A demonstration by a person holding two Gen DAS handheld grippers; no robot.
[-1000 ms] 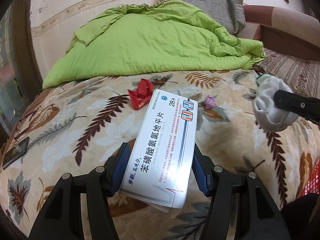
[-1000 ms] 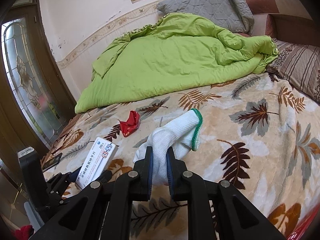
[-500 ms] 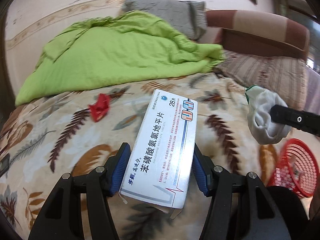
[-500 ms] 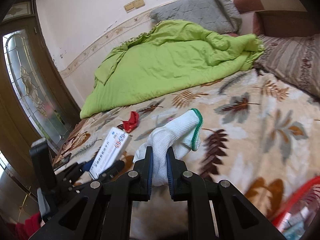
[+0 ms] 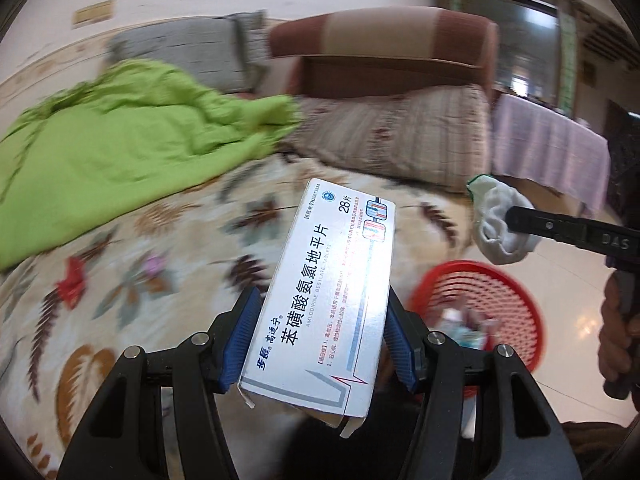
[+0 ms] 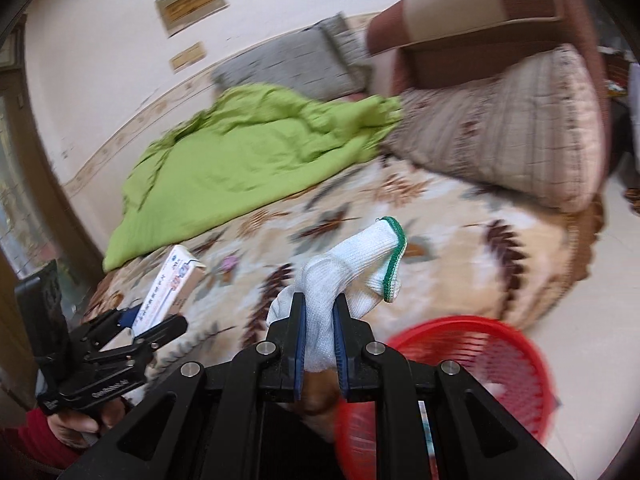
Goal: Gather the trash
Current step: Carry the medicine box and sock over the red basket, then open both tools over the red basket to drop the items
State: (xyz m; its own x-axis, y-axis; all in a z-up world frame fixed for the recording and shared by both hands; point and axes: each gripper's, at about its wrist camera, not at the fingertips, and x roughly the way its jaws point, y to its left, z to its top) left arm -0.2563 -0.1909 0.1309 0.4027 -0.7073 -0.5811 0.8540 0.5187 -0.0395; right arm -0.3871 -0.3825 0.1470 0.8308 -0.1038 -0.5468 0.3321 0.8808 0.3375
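My left gripper (image 5: 320, 340) is shut on a white medicine box (image 5: 332, 288) with blue Chinese print, held in the air above the bed's edge. My right gripper (image 6: 320, 320) is shut on a white knit glove (image 6: 352, 264) with a green cuff. A red mesh basket (image 5: 500, 292) with some trash inside stands on the floor below and right of the box; in the right wrist view the basket (image 6: 492, 356) is just right of the glove. In the left wrist view the glove (image 5: 500, 220) hangs above the basket. The left gripper and box (image 6: 168, 292) show at the lower left of the right wrist view.
A leaf-patterned bed cover (image 5: 160, 240) carries a red crumpled wrapper (image 5: 74, 282) and a small pink scrap (image 5: 154, 266). A green quilt (image 5: 120, 148), a grey pillow (image 5: 188, 56), a striped cushion (image 5: 400, 136) and a brown headboard (image 5: 380, 48) lie behind. Pale tiled floor (image 6: 592, 280) is on the right.
Both grippers have swung right, off the bed toward the red basket, still holding the box and the glove. The basket now sits much closer below them.
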